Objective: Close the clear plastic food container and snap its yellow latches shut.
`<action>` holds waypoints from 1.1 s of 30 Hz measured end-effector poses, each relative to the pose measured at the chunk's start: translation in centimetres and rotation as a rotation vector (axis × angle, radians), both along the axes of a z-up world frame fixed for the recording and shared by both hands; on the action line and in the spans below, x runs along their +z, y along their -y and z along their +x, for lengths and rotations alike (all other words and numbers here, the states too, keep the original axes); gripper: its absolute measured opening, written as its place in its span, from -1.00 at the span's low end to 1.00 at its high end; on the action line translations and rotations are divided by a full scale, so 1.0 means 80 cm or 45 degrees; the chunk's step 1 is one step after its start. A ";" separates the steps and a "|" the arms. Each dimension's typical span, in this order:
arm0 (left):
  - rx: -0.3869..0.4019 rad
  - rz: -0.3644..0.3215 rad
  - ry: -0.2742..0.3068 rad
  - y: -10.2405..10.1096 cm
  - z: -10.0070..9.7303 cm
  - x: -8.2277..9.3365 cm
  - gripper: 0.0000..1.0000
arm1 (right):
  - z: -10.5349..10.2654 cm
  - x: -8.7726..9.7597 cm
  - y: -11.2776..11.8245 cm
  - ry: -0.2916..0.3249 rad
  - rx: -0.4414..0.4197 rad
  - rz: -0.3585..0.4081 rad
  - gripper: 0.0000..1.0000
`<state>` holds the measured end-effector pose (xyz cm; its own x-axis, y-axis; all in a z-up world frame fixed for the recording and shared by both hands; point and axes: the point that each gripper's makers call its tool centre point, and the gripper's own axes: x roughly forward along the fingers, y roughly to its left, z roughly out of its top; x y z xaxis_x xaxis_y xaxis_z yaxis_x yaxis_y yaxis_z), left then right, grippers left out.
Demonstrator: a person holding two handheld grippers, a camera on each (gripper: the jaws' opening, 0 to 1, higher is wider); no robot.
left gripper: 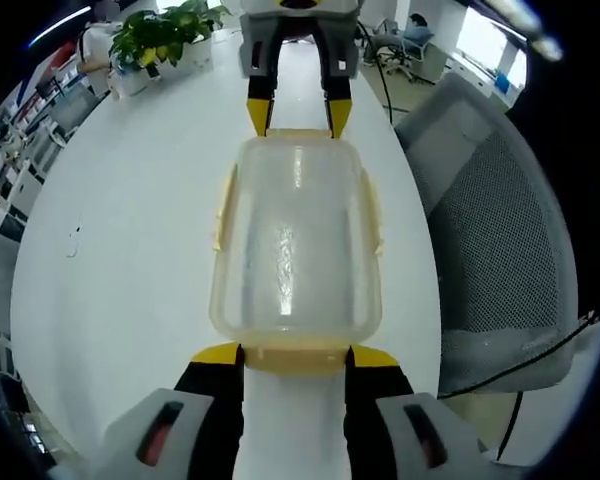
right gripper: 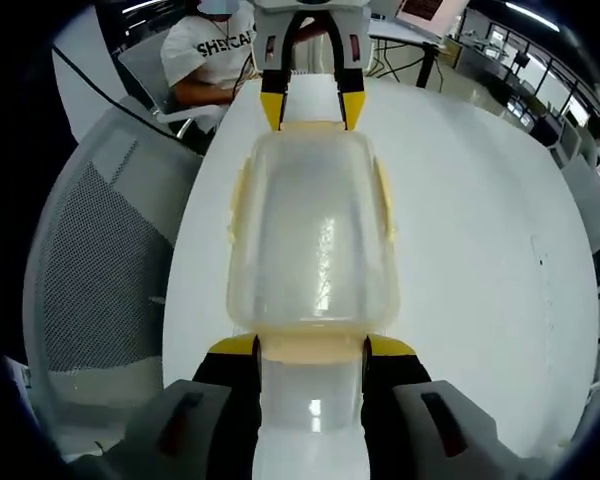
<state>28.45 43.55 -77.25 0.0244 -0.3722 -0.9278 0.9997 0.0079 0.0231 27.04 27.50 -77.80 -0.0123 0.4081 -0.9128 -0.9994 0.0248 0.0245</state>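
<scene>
I see my left gripper [left gripper: 295, 352] spread open, tips at the near end latch [left gripper: 296, 357] | clear container [left gripper: 296, 240] lies just ahead on the white table [left gripper: 130, 250], lid on | right gripper [right gripper: 312, 346] likewise open at the opposite end | mesh chair [left gripper: 500, 230] beside, plant [left gripper: 165, 35] beyond

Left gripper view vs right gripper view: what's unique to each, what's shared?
Left gripper view: a potted plant at the table's far end, and the left gripper at the container's near end latch.

Right gripper view: a seated person in a white T-shirt beyond the table, and the right gripper at its near end latch.

Both: the clear container with lid on, the white table, a grey mesh chair, the opposite gripper at the far end.
</scene>
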 end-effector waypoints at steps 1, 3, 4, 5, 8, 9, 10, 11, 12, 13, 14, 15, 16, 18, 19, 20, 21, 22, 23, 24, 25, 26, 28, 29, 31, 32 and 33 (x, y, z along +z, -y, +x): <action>-0.005 0.001 0.002 0.006 0.001 -0.001 -0.33 | 0.000 -0.001 0.004 0.001 -0.002 -0.002 -0.29; -0.010 0.003 0.000 0.016 0.000 -0.002 -0.33 | 0.000 -0.003 0.013 -0.001 -0.005 -0.008 -0.29; -0.013 0.004 0.001 0.020 -0.001 -0.002 -0.33 | -0.001 -0.003 0.016 -0.003 -0.007 -0.010 -0.29; -0.015 0.005 0.001 0.023 -0.001 -0.003 -0.33 | -0.002 -0.004 0.020 -0.003 -0.007 -0.010 -0.29; -0.018 0.002 -0.002 0.035 0.000 -0.007 -0.33 | -0.003 -0.005 0.033 -0.005 -0.011 -0.012 -0.29; -0.019 -0.001 -0.004 0.040 -0.001 -0.007 -0.33 | -0.003 -0.005 0.038 -0.005 -0.012 -0.014 -0.29; -0.020 -0.002 -0.004 0.044 -0.001 -0.007 -0.33 | -0.003 -0.005 0.041 -0.005 -0.013 -0.015 -0.29; -0.020 -0.002 -0.005 0.047 -0.001 -0.008 -0.33 | -0.004 -0.005 0.044 -0.005 -0.014 -0.016 -0.29; -0.021 -0.001 -0.006 0.051 -0.001 -0.009 -0.33 | -0.004 -0.005 0.049 -0.005 -0.015 -0.017 -0.29; -0.021 -0.001 -0.007 0.055 -0.001 -0.010 -0.33 | -0.004 -0.005 0.052 -0.004 -0.015 -0.019 -0.29; -0.023 -0.001 -0.009 0.060 -0.001 -0.010 -0.33 | -0.005 -0.006 0.057 -0.005 -0.017 -0.021 -0.29; -0.024 -0.001 -0.009 0.063 -0.001 -0.010 -0.33 | -0.005 -0.006 0.060 -0.005 -0.017 -0.021 -0.29; -0.024 -0.001 -0.010 0.068 -0.002 -0.010 -0.33 | -0.005 -0.007 0.065 -0.003 -0.018 -0.022 -0.29; -0.028 -0.003 -0.010 0.075 -0.002 -0.010 -0.33 | -0.005 -0.008 0.074 -0.005 -0.021 -0.028 -0.29; -0.028 -0.004 -0.011 0.078 -0.002 -0.011 -0.33 | -0.006 -0.009 0.075 -0.005 -0.022 -0.028 -0.29; -0.031 -0.004 -0.012 0.083 -0.003 -0.012 -0.33 | -0.007 -0.009 0.080 -0.006 -0.023 -0.030 -0.29; -0.033 -0.004 -0.012 0.086 -0.003 -0.012 -0.33 | -0.007 -0.009 0.083 -0.006 -0.024 -0.031 -0.29; -0.033 -0.005 -0.014 0.090 -0.004 -0.013 -0.33 | -0.008 -0.009 0.087 -0.006 -0.027 -0.032 -0.29; -0.034 -0.006 -0.014 0.093 -0.004 -0.014 -0.33 | -0.008 -0.009 0.091 -0.003 -0.027 -0.032 -0.29; -0.036 -0.007 -0.009 0.097 -0.003 -0.015 -0.33 | -0.008 -0.009 0.095 -0.002 -0.029 -0.032 -0.29; -0.038 -0.008 -0.010 0.100 -0.003 -0.015 -0.33 | -0.009 -0.008 0.098 -0.003 -0.032 -0.032 -0.29; -0.040 -0.009 -0.013 0.103 -0.004 -0.015 -0.33 | -0.010 -0.008 0.101 -0.004 -0.033 -0.032 -0.29; -0.045 -0.014 -0.014 0.110 -0.004 -0.016 -0.33 | -0.010 -0.009 0.108 -0.004 -0.037 -0.035 -0.29; -0.047 -0.014 -0.016 0.115 -0.004 -0.016 -0.33 | -0.011 -0.009 0.110 -0.005 -0.039 -0.035 -0.29; -0.049 -0.017 -0.014 0.121 -0.005 -0.016 -0.33 | -0.011 -0.010 0.118 -0.002 -0.041 -0.042 -0.29; -0.048 -0.019 -0.015 0.123 -0.005 -0.015 -0.33 | -0.011 -0.011 0.121 -0.001 -0.041 -0.043 -0.29; -0.049 -0.024 -0.011 0.126 -0.005 -0.016 -0.33 | -0.012 -0.011 0.124 -0.001 -0.044 -0.045 -0.29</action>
<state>28.05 33.46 -78.53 0.0019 -0.3899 -0.9209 0.9994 -0.0300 0.0148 26.06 17.59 -78.65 0.0004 0.3759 -0.9267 -0.9979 0.0597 0.0238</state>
